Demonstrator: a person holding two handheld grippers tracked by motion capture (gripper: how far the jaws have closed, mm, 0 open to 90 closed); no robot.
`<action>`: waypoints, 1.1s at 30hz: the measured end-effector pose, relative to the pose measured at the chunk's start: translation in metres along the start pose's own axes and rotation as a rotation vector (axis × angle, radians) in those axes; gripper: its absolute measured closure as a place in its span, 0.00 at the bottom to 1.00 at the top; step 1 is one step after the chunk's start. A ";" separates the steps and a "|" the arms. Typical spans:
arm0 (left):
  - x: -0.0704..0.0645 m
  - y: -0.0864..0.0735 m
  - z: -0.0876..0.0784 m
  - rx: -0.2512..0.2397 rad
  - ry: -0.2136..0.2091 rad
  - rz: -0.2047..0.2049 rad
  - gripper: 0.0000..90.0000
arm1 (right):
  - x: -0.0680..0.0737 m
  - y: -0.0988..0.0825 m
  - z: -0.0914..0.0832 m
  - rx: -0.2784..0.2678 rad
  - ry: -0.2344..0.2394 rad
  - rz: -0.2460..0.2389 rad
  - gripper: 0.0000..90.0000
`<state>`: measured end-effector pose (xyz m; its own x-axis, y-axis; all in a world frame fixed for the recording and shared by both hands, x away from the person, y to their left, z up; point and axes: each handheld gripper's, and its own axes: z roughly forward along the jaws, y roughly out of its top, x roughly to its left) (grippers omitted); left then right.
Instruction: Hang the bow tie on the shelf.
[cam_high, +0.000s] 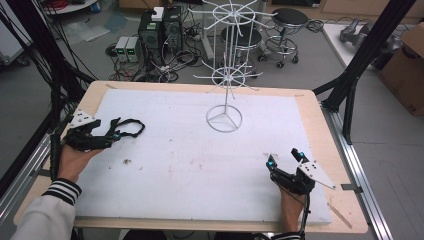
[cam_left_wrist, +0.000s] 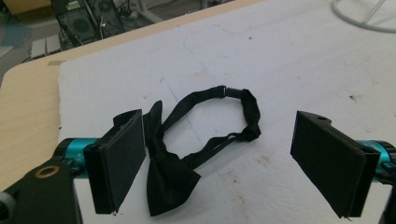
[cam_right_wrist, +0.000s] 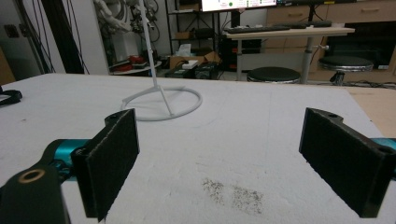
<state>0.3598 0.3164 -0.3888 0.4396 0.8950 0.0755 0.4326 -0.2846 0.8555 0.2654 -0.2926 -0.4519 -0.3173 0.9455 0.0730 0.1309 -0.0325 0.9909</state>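
Observation:
A black bow tie (cam_high: 129, 128) with its strap looped lies flat on the white foam mat (cam_high: 200, 165) at the left. In the left gripper view the bow (cam_left_wrist: 168, 172) rests on the mat just inside the left jaw, and the strap loop reaches away from me. My left gripper (cam_high: 114, 131) (cam_left_wrist: 224, 163) hovers over it with jaws wide apart, open and not pressing the tie. My right gripper (cam_high: 283, 158) (cam_right_wrist: 233, 158) stays low near the mat's front right, open with nothing between its jaws.
A white wire display stand (cam_high: 224, 118) (cam_right_wrist: 161, 105) rises from a ring base at the mat's far middle; its ring edge (cam_left_wrist: 359, 21) is at the top right of the left gripper view. Bare wooden table rim (cam_high: 320, 130) borders the mat. Stools and computer cases stand beyond.

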 end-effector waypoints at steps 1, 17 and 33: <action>0.001 0.001 0.001 0.008 0.003 0.000 0.20 | 0.000 0.000 0.000 0.000 -0.001 0.000 0.12; 0.011 -0.011 0.037 0.257 0.049 -0.010 0.25 | 0.001 0.000 0.000 0.004 -0.002 0.003 0.12; 0.015 -0.018 0.050 0.327 0.101 0.018 0.34 | 0.000 0.000 0.000 0.013 -0.003 0.011 0.12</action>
<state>0.3978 0.3184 -0.4285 0.3763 0.9136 0.1537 0.6618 -0.3812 0.6456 0.2658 -0.2921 -0.4517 -0.3134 0.9460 0.0833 0.1461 -0.0386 0.9885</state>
